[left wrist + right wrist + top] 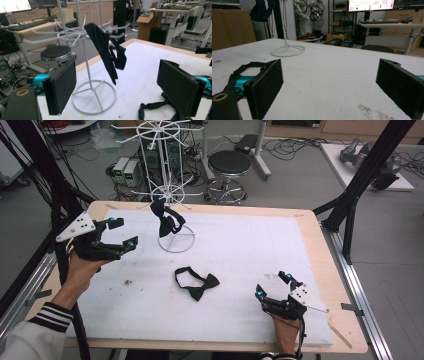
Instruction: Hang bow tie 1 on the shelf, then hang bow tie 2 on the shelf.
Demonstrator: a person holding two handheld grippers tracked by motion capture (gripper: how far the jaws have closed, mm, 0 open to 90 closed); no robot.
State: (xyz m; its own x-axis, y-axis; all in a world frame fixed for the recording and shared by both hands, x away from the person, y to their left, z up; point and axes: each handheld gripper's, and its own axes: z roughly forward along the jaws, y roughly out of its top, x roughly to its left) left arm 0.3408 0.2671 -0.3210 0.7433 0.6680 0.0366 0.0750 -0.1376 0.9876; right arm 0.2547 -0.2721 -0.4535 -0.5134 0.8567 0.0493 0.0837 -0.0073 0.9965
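Bow tie [196,283] on mat: black. Hung bow tie [165,219]: dark navy. Rack [169,180], mat [240,250]: white. Sleeve cuff [51,316]: black-white stripes.

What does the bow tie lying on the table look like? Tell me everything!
The bow tie is black and looks like soft cloth. It has a knotted bow with two flared wings and a thin strap that curls into a loop on its left. It lies flat on the white table cover, near the middle, in front of the white wire stand. Nothing but the cover touches it; both grippers are away from it.
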